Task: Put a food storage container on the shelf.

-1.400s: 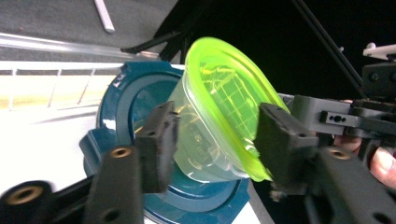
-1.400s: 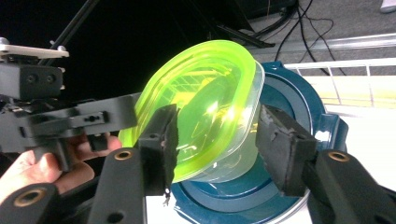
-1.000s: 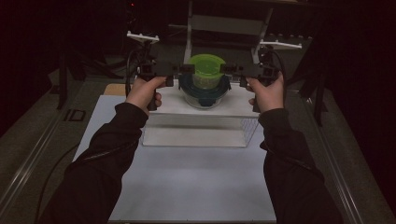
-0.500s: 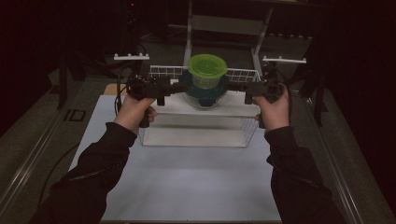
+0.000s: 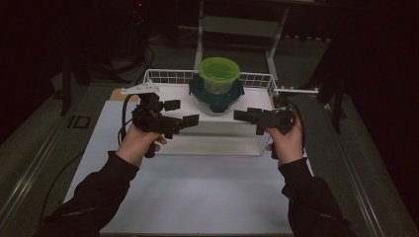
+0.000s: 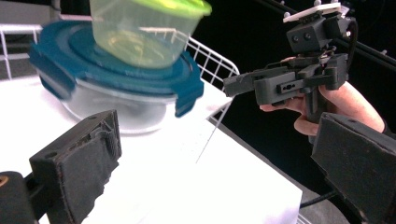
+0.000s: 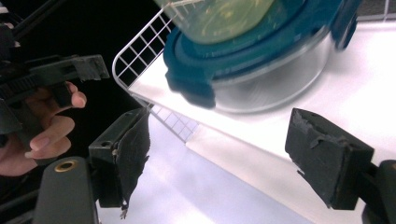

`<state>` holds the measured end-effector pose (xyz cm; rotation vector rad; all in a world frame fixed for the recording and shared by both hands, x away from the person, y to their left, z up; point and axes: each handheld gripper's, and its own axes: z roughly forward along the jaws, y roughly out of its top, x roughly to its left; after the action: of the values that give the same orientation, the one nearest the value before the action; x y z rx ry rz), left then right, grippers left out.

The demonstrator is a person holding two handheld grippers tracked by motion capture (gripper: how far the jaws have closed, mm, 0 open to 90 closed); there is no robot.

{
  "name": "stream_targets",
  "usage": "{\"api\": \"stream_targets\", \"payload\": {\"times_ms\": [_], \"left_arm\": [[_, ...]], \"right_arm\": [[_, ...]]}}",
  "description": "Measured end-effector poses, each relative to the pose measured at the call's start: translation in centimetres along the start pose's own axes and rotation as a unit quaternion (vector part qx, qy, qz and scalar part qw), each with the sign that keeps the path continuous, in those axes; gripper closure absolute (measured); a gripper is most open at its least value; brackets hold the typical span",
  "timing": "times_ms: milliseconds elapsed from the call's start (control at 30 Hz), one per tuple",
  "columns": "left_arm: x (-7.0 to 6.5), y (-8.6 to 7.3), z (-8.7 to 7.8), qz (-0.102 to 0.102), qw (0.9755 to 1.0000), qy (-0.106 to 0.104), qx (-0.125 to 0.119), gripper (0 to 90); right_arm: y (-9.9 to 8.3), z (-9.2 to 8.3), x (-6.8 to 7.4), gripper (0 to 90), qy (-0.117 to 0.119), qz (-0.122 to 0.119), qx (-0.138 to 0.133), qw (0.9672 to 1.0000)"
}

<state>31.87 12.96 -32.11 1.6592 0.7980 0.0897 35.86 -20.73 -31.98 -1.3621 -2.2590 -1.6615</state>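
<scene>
Teal-lidded glass container (image 5: pixel 216 98) sits on the white raised platform (image 5: pixel 217 136), a green-lidded tub (image 5: pixel 219 75) stacked on it, well beyond and between both grippers. The left gripper (image 5: pixel 185 112) has just been opening its jaws; they stand wide apart with nothing between them. The right gripper (image 5: pixel 245 116) is likewise spread wide and holds nothing.

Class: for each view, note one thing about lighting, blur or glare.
High view: dim surroundings, with the white table lit. Left gripper view: green-lidded tub and blue-lidded bowl smeared by motion blur. Right gripper view: white shelf glares, nearly washed out.
</scene>
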Motion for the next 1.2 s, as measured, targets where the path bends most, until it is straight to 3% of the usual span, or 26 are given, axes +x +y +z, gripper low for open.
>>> {"api": "stream_targets", "payload": {"times_ms": [133,500,833,1200], "left_arm": [[-0.3,-1.8,0.1,0.013,0.9998,0.002,0.011,0.8],[-0.9,-6.5,0.2,0.027,0.999,-0.009,0.035,0.8],[-2.1,-9.9,0.3,0.055,0.9967,-0.019,0.057,0.8],[-2.8,-14.4,0.6,0.064,0.9938,-0.027,0.086,0.8]], "right_arm": [[-1.7,0.2,-0.1,19.7,0.01,-0.006,-0.002,0.9999],[-6.2,0.7,-0.7,19.3,0.005,-0.019,0.004,0.9998],[-9.8,0.8,-1.1,18.9,0.007,-0.031,0.002,0.9995],[-13.8,1.3,-2.0,18.7,0.007,-0.026,0.018,0.9995]]}}
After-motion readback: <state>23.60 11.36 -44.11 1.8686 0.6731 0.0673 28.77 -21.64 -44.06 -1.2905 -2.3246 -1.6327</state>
